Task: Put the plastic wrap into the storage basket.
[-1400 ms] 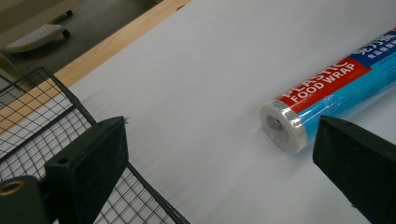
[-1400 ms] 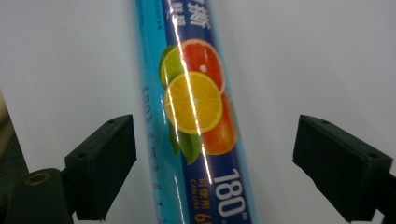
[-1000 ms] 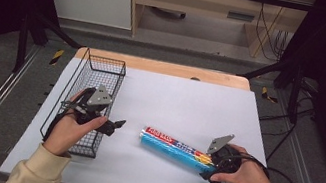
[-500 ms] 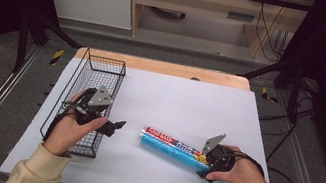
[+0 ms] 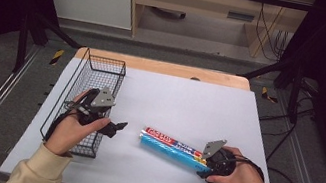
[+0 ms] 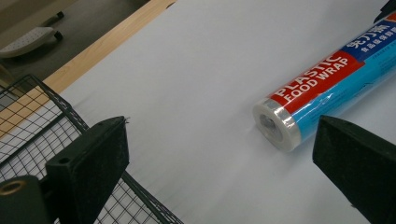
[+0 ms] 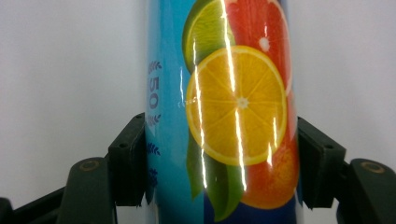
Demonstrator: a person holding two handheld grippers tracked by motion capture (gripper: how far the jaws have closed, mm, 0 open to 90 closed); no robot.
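A roll of plastic food wrap (image 5: 171, 146), blue and red with fruit printed on it, lies on the white table sheet (image 5: 189, 101). My right gripper (image 5: 202, 165) is at the roll's right end. In the right gripper view its jaws have just been closing and now the pads press both sides of the roll (image 7: 224, 116). My left gripper (image 5: 119, 127) is held beside the black wire basket (image 5: 85, 65), open, pointing toward the roll's left end (image 6: 280, 126) with a gap between. Nothing is between its jaws (image 6: 224, 172).
The wire basket's corner (image 6: 28, 107) sits just left of my left gripper. A wooden table edge (image 5: 165, 68) runs along the back. Metal rails flank the table, and cables trail at the right.
My right gripper's jaws have shut on the roll's right end, and the hand has edged slightly toward the roll. My left gripper and the roll have stayed where they were.
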